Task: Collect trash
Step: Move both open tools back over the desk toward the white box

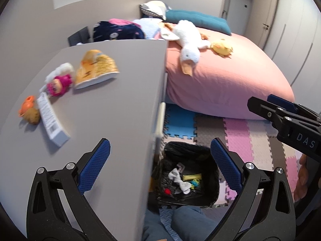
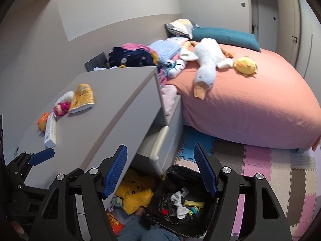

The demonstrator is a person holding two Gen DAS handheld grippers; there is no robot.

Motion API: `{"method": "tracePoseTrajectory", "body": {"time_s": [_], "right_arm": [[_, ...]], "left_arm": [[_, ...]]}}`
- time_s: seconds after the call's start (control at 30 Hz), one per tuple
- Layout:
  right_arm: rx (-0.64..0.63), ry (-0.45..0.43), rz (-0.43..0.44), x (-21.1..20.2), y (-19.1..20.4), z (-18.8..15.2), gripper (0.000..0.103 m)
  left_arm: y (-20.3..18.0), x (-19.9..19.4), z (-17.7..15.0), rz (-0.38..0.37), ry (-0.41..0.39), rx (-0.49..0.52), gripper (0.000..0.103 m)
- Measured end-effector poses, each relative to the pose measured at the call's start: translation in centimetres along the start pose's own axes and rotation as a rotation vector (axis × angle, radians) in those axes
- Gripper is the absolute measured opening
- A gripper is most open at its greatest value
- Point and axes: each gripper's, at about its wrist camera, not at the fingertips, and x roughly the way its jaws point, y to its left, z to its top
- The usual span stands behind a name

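A black-lined trash bin [image 1: 208, 196] [image 2: 158, 210] stands on the floor beside a grey dresser [image 1: 112, 120] [image 2: 112, 108]; inside lie crumpled white tissue [image 1: 180, 180] [image 2: 178, 202], a yellow strip and small bits. On the dresser top lie a yellow snack wrapper [image 1: 96, 68] [image 2: 83, 98], a white box [image 1: 51, 118] [image 2: 50, 132], a pink doll [image 1: 58, 84] [image 2: 61, 108] and an orange toy [image 1: 29, 110] [image 2: 42, 123]. My left gripper [image 1: 160, 166] is open and empty, over the dresser's edge and the bin. My right gripper [image 2: 162, 172] is open and empty above the bin; it also shows at the left wrist view's right edge [image 1: 280, 110].
A bed with a pink cover [image 1: 220, 84] [image 2: 250, 108] carries a white goose plush [image 1: 188, 40] [image 2: 206, 60], a yellow chick plush [image 1: 221, 48] [image 2: 245, 65], clothes and pillows. Coloured foam mats [image 1: 240, 136] [image 2: 270, 164] cover the floor. A yellow plush [image 2: 134, 192] lies under the open drawer [image 2: 158, 150].
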Motion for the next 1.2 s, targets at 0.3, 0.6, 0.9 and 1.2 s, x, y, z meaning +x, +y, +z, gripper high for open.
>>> {"method": "tracePoseTrajectory", "body": {"time_s": [0.3, 0.6, 0.9, 1.2], "right_arm": [[-0.064, 0.017, 0.066, 1.8, 5.1, 0.6, 0.07], [-0.145, 0.043, 0.126, 3.6, 10.6, 0.7, 0.07], [-0.206, 0.071, 0.175, 5.6, 15.5, 1.1, 0.07], [-0.273, 0.081, 0.23, 6.9, 20.3, 1.3, 0.07]], "left_arm": [[5.7, -1.6, -1.0, 0.079, -0.016, -0.079, 0.097], [11.8, -2.7, -1.9, 0.15, -0.027, -0.168, 0.097], [18.0, -3.5, -2.8, 0.208, -0.037, -0.273, 0.097], [22.6, -3.2, -3.5, 0.267, -0.026, -0.345, 0.097]]}}
